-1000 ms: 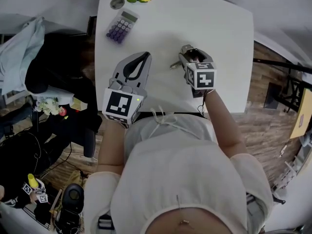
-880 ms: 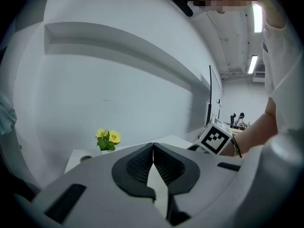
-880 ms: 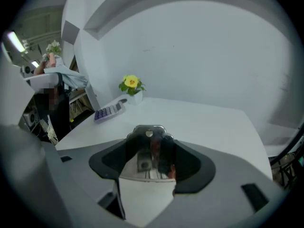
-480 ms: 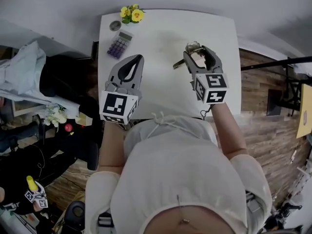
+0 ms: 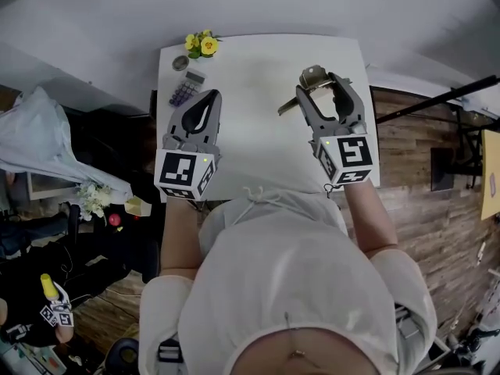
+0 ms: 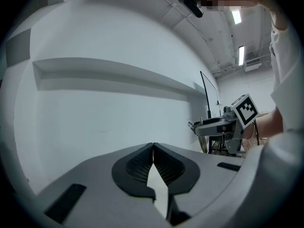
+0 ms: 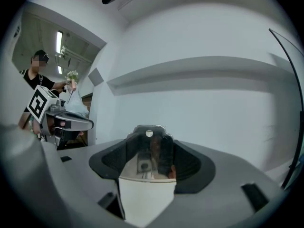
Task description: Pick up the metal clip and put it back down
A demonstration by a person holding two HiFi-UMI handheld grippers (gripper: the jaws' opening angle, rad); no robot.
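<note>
My right gripper (image 5: 320, 86) is shut on the metal clip (image 5: 313, 74) and holds it high above the white table (image 5: 258, 139). One thin wire handle of the clip sticks out to the left of the jaws. In the right gripper view the shiny clip (image 7: 149, 152) sits wedged between the pads, and the left gripper (image 7: 66, 121) shows at the far left. My left gripper (image 5: 209, 97) hovers to the left at about the same height, shut with nothing in it. In the left gripper view its tips (image 6: 153, 147) meet in front of a plain wall.
A purple-keyed calculator (image 5: 184, 89), a small round tin (image 5: 180, 62) and yellow flowers (image 5: 201, 45) lie at the table's far left corner. Dark clutter crowds the floor on the left, with wood flooring on the right. A person (image 7: 35, 75) stands in the background.
Both grippers have risen well above the table, which now looks smaller and farther away. The clip has gone up with the right gripper. The left gripper stays shut.
</note>
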